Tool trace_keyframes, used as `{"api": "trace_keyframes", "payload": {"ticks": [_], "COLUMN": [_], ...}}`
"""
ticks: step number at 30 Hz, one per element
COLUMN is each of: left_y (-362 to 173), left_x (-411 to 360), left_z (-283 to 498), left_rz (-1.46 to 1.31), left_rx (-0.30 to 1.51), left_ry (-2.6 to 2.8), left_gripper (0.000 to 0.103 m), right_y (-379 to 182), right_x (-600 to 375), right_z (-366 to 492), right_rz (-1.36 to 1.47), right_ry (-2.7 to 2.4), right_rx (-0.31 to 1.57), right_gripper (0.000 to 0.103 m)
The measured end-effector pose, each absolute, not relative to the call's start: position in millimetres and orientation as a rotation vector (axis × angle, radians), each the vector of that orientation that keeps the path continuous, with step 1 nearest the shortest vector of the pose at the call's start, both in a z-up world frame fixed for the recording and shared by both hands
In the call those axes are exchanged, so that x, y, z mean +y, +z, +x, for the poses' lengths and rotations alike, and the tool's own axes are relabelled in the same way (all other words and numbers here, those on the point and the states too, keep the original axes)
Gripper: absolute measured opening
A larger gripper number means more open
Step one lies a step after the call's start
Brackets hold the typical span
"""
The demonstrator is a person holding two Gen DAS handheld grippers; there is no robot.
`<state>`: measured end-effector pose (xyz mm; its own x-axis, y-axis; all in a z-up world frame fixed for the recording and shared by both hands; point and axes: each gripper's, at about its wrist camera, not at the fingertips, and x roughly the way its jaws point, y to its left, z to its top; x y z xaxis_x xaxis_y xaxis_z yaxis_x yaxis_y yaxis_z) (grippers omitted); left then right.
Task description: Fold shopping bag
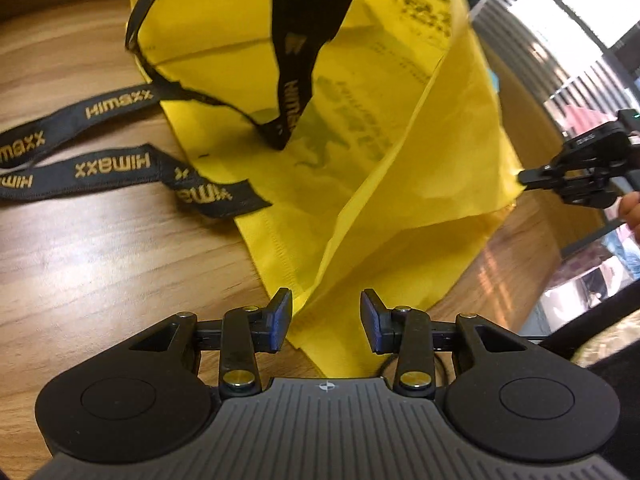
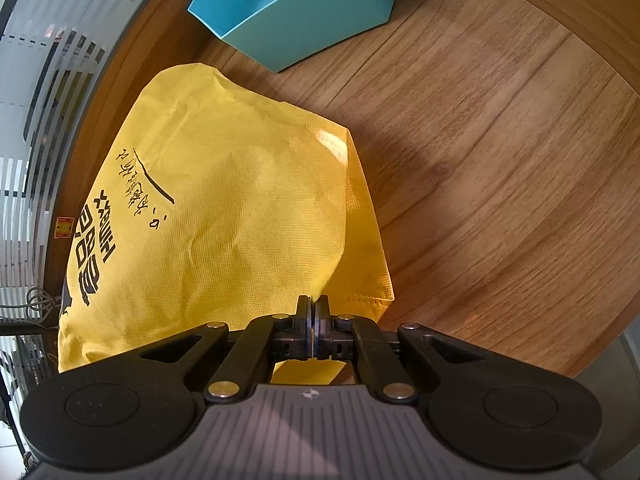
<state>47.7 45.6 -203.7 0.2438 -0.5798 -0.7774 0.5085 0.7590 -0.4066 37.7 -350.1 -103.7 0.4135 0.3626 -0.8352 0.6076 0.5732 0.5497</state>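
The yellow shopping bag (image 1: 360, 140) lies half lifted on the wooden table (image 1: 100, 260). Its black printed handles (image 1: 112, 164) trail to the left, and one handle strap (image 1: 294, 92) hangs down over the fabric. My left gripper (image 1: 326, 320) is open at the bag's near edge, with a fold of fabric between the pads but not pinched. My right gripper (image 2: 313, 304) is shut on a corner of the bag (image 2: 224, 216) and holds it off the table. In the left wrist view, the right gripper (image 1: 524, 179) pinches the bag's right edge.
A teal open box (image 2: 292, 4) stands on the table (image 2: 500, 160) beyond the bag. The table's curved edge runs close behind the bag, with striped window glass (image 2: 36, 120) past it. A person's fingers (image 1: 630, 208) show at the right gripper's handle.
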Motion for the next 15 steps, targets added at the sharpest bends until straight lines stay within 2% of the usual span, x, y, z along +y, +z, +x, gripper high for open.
{"api": "trace_keyframes", "payload": {"ticks": [1, 6, 15], "left_y": [-206, -202, -167], "left_x": [44, 43, 64], "left_z": [47, 41, 52], "left_rz": [-0.059, 0.076, 0.138], "left_rx": [1.096, 0.995, 0.841], "left_ry": [-0.741, -0.728, -0.76], "left_gripper": [0.003, 0.001, 0.001], "right_y": [-104, -104, -91], "right_x": [-350, -353, -354], "right_z": [39, 41, 50], "right_rz": [1.009, 1.018, 1.032], "right_ry": [-0.191, -0.182, -0.139], "right_rx": [1.186, 1.179, 1.14], "right_gripper": [0.001, 0.001, 0.001]}}
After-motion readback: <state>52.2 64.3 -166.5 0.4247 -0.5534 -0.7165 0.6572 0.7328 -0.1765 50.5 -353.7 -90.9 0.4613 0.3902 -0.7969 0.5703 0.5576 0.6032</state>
